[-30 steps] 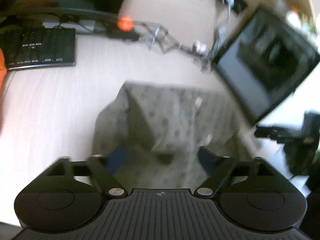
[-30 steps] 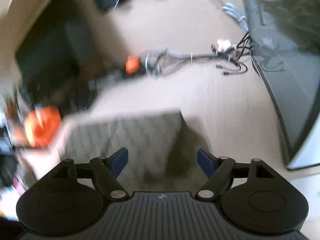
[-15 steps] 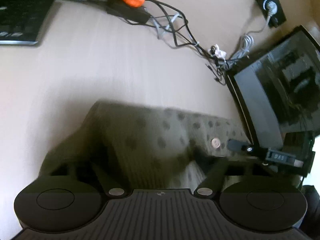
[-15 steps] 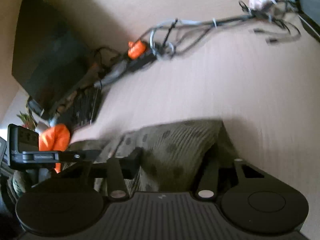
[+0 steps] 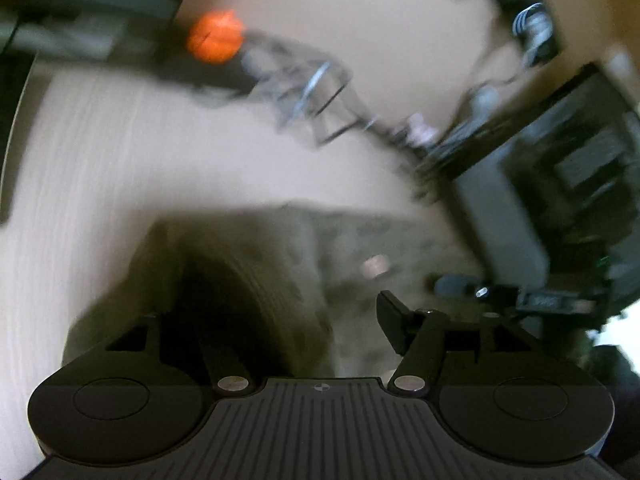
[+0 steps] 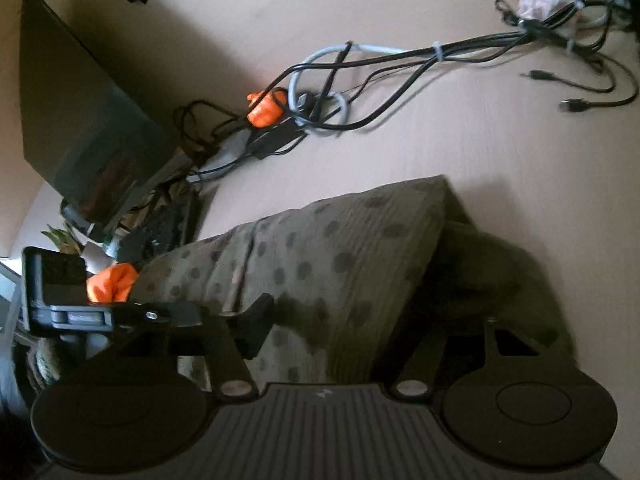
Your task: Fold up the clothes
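An olive-green ribbed garment with dark dots [image 6: 320, 252] lies folded on a pale wooden desk [image 6: 500, 148]. It also shows, blurred, in the left wrist view [image 5: 280, 264]. My left gripper [image 5: 316, 320] sits low over the cloth with its jaws apart; the right finger [image 5: 394, 320] shows and the left one is lost in cloth and shadow. My right gripper [image 6: 340, 320] is also down on the garment, jaws apart, with cloth bunched between and over them. The left gripper's body [image 6: 68, 296] shows at the left of the right wrist view.
A tangle of cables [image 6: 400, 64] with an orange tag [image 6: 266, 108] crosses the desk's far side. A dark monitor [image 6: 84, 132] stands at the left, with a keyboard [image 6: 160, 232] and orange cloth [image 6: 112, 282] below it. Another monitor [image 5: 560, 192] stands right of the left gripper.
Both grippers dropped from above the garment down onto it a second ago. In the last half second the left view has swung and blurred; the right gripper has barely shifted.
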Demonstrator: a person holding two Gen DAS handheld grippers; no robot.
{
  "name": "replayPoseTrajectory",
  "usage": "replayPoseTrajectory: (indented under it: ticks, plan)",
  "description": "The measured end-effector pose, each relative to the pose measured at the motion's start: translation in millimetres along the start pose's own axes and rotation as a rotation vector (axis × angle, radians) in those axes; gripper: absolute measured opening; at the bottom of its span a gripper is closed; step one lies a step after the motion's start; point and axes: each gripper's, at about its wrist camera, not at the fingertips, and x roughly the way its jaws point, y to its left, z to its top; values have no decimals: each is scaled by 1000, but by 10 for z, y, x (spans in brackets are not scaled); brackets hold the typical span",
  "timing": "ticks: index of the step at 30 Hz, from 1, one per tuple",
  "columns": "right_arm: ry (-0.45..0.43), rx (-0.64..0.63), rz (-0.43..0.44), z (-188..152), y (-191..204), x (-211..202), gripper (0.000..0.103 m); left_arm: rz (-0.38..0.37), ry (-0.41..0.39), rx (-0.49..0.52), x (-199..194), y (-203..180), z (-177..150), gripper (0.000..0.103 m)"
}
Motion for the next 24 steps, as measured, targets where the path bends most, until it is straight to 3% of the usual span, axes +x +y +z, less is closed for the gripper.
replayPoseTrajectory:
  ticks: [2, 3, 4, 9, 12, 13, 14, 16, 18, 20, 22, 24]
  plan:
    - [-6, -15, 28, 3, 76, -55, 32, 9, -3, 16, -14, -22, -17, 43]
    - [-17, -17, 44, 7, 117, -122, 31, 5, -12, 37, -66, -61, -14, 23]
    - [-28, -22, 50, -2, 168, -205, 28, -1, -23, 60, -125, -106, -10, 17]
    - [-79, -68, 31, -224, 477, -743, 25, -43, -86, 167, -655, -467, -80, 17]
    - [-70, -71, -16, -481, 509, -954, 25, -77, -95, 212, -933, -588, -356, 18]
    - [-54, -70, -43, -576, 490, -981, 32, -88, -94, 225, -1006, -614, -464, 21]
    - [-22, -69, -80, -676, 443, -957, 45, -101, -78, 217, -1024, -593, -583, 24]
    - [44, -73, -168, -829, 357, -864, 64, -117, -7, 169, -937, -467, -865, 46]
    - [87, -88, -258, -923, 290, -787, 66, -94, 67, 121, -784, -307, -1100, 53]
    - [60, -69, -257, -885, 252, -831, 71, -59, 77, 69, -734, -161, -1162, 55]
    - [-10, -45, -224, -762, 226, -904, 85, -38, 54, 19, -746, -32, -1147, 69]
    - [-62, -9, -177, -608, 184, -896, 87, -50, -21, -3, -830, 25, -995, 84]
